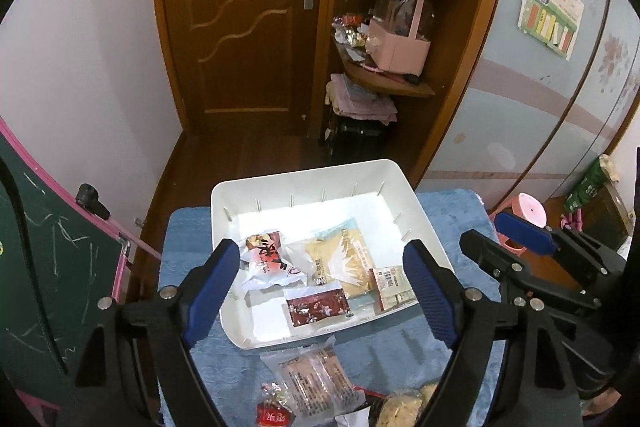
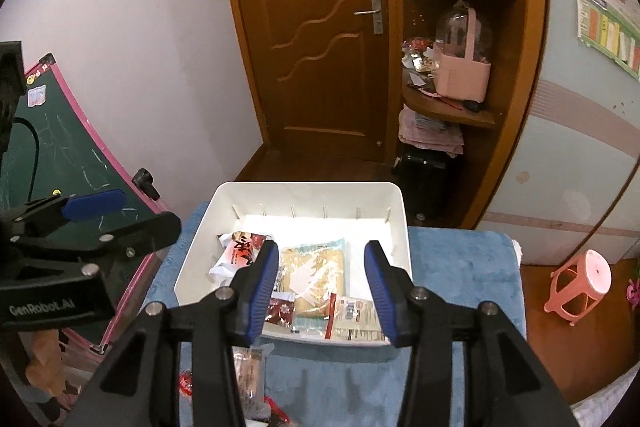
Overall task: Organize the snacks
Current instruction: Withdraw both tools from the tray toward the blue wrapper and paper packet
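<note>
A: Left wrist view. White bin sits on the desk's blue cloth. 4 packs inside: red-white pack at left, big yellow pack in the middle, dark red sachet at the front, small labelled pack at front right.

B: And outside it?

A: Clear wrapped snack, a red pack and a bag of pale pieces lie on the cloth before the bin. My guess: about half done.

B: Left gripper?

A: Jaws spread wide, empty, tilted down over the bin's front.

B: Right wrist view?

A: Same bin, same 4 packs. Right gripper points down at the near wall, jaws partly apart, gripping nothing. Left gripper shows at the left edge.
</note>
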`<state>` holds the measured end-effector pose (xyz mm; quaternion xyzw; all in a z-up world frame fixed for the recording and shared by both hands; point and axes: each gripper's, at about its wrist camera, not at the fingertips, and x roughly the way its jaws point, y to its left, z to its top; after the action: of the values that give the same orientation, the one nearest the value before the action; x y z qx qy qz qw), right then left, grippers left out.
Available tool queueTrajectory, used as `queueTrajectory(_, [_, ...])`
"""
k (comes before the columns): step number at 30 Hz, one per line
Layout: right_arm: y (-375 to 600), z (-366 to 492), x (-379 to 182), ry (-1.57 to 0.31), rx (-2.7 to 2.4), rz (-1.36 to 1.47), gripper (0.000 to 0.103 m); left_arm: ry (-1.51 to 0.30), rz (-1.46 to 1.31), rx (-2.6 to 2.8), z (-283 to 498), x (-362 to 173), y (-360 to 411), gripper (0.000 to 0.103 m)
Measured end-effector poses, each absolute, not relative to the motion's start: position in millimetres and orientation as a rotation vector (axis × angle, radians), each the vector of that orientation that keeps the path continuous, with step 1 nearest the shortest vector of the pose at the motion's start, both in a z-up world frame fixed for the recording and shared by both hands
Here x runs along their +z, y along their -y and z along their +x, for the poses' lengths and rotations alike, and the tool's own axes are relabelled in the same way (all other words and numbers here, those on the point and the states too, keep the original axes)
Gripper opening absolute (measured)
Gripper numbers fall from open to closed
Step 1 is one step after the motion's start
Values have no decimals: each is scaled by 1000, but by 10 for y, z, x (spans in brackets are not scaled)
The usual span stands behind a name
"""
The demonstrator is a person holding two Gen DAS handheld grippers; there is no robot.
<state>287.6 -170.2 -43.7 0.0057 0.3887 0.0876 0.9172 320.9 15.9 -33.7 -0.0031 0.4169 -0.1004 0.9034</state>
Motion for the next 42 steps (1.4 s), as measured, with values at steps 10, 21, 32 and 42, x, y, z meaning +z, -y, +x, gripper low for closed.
queueTrajectory(10, [1807, 2457, -248, -751, 139, 89, 53, -818, 48, -245, 2711, -132, -124, 86])
queueTrajectory(21, [1801, 1929, -79, -713, 101, 77, 58, -759, 68, -320, 2199, 109, -27, 86])
queueTrajectory(32, [1824, 1479, -5, -688, 76, 113, 63, -731, 88, -380, 1757, 196, -7, 92])
queueTrajectory(42, [1871, 1108, -125, -709, 36, 137, 63, -744, 112, -419, 1394, 53, -6, 93])
